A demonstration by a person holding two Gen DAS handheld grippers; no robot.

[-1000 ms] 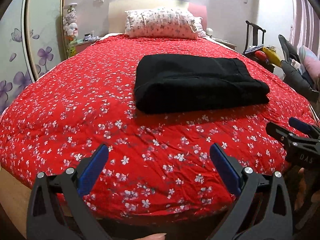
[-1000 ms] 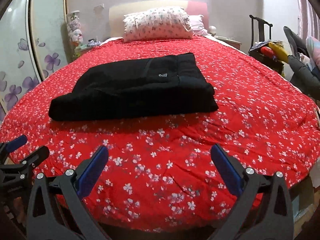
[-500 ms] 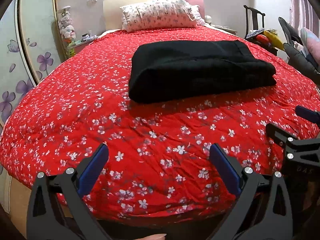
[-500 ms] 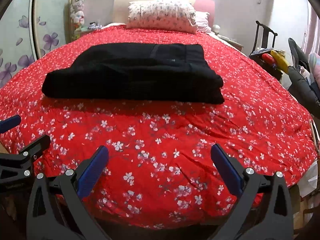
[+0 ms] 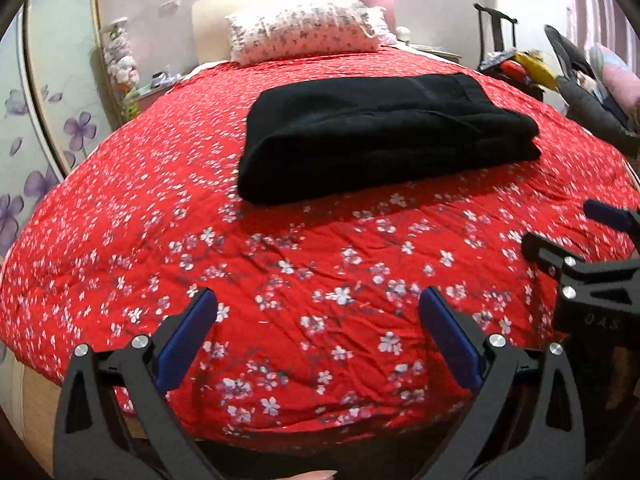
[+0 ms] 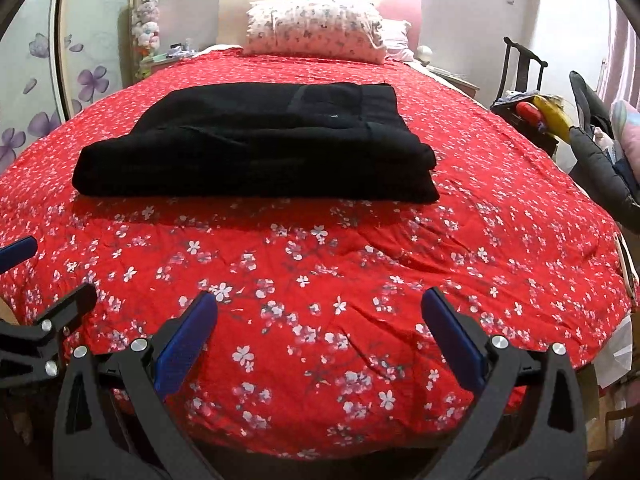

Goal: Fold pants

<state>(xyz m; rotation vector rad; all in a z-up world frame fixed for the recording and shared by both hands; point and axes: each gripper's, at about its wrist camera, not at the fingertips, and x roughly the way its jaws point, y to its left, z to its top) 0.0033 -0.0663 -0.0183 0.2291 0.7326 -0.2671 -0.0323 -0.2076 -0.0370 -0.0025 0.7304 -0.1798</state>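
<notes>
Pants (image 6: 256, 140) lie folded mid-bed; both tongs, left (image 5: 318, 322) and right (image 6: 320, 320), spread empty near the edge — just square any loose corner.

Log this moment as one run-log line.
black pants folded on red bedspread | left gripper open, empty | right gripper open, empty

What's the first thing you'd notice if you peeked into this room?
The big red bedspread dotted with white flowers fills nearly everything. Black pants, folded into a neat bundle, lie in the middle of it. A flowery pillow sits at the head, and two open grippers, the left and right, hover near the foot.
</notes>
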